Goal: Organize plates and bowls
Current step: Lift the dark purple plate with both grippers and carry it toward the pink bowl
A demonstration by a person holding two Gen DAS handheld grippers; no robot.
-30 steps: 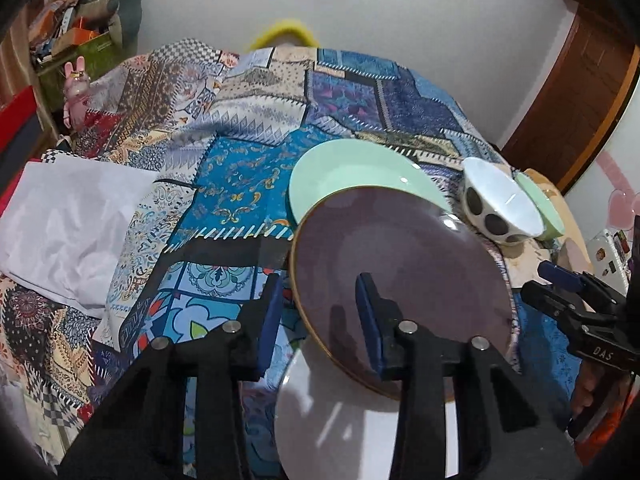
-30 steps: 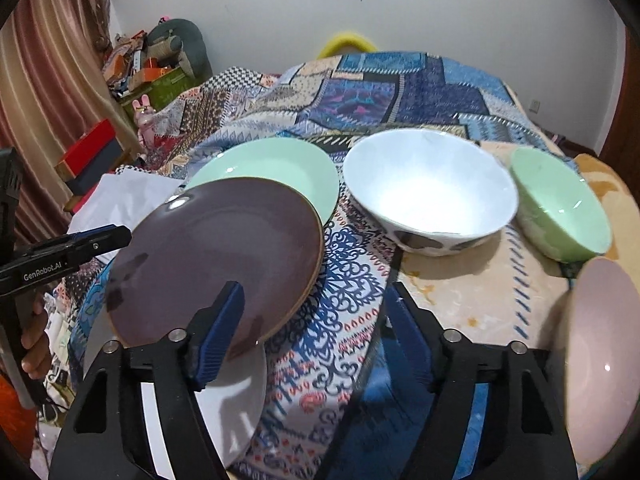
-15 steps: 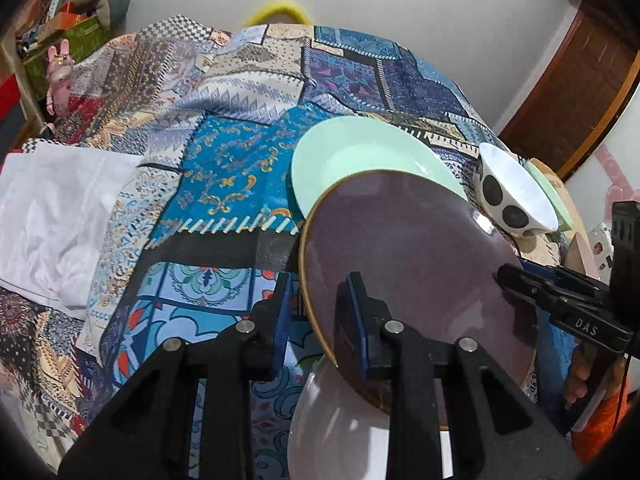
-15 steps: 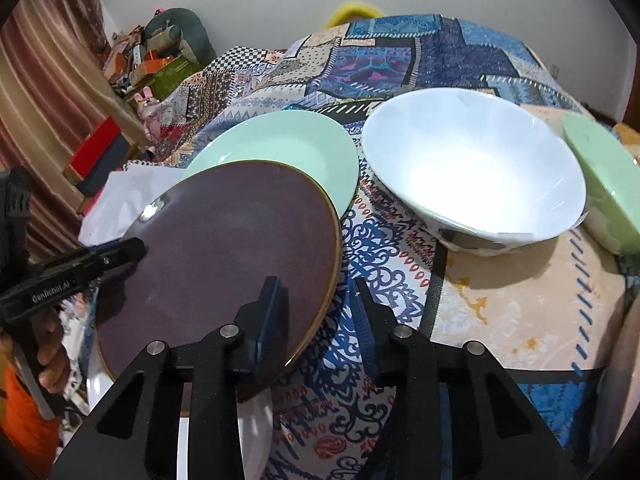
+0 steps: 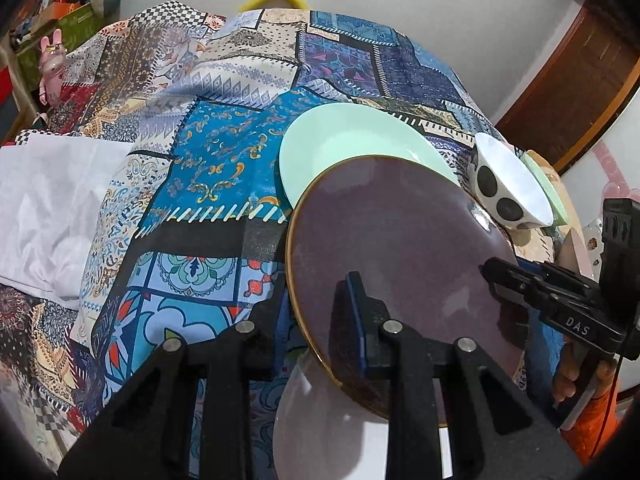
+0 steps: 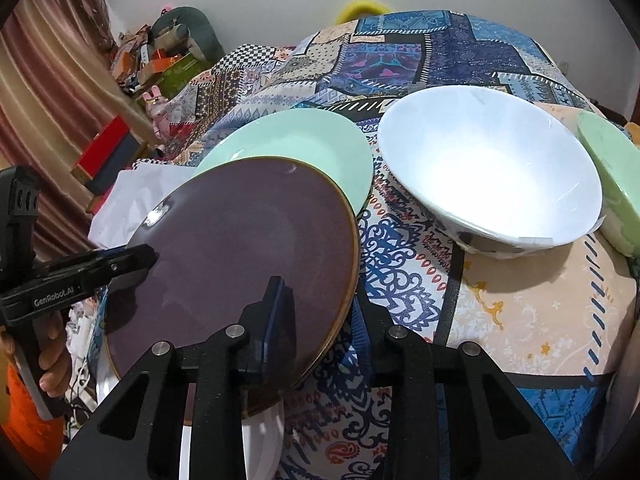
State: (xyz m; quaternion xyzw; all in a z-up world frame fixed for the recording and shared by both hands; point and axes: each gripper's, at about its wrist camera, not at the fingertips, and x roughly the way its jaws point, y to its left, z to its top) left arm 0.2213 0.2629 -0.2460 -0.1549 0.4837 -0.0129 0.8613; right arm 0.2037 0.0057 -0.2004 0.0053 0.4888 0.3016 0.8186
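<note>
Fingers of both grippers are clamped on the rim of one round dark purple-brown plate with a thin gold edge (image 5: 400, 248) (image 6: 240, 256). On the left gripper (image 5: 320, 304), one blue-padded finger (image 5: 356, 312) lies on the plate's upper face and the other sits under the left rim. The right gripper (image 6: 316, 312) pinches the opposite, right rim the same way, one pad on top and one below.

This plate is held off the bed, tilted, its face turned up toward the cameras; its outline reads as an oval running from near to far. Just below its near edge lies a flat white plate (image 5: 340, 432) (image 6: 264, 432), partly hidden by it.

White lettering shows on each gripper in the other's view — "DAS" on the right one, "GenRobot.AI" on the left.

Beyond the far rim, a pale mint-green plate (image 5: 344, 140) (image 6: 304, 144) rests on the blue patchwork bedspread (image 5: 216, 160) (image 6: 400, 56), partly overlapped in view. To its right stands a white bowl with black dots outside (image 5: 508, 184) (image 6: 488, 168), and just beside that a pale green bowl (image 5: 548, 180) (image 6: 612, 176), leaning on its side.
</note>
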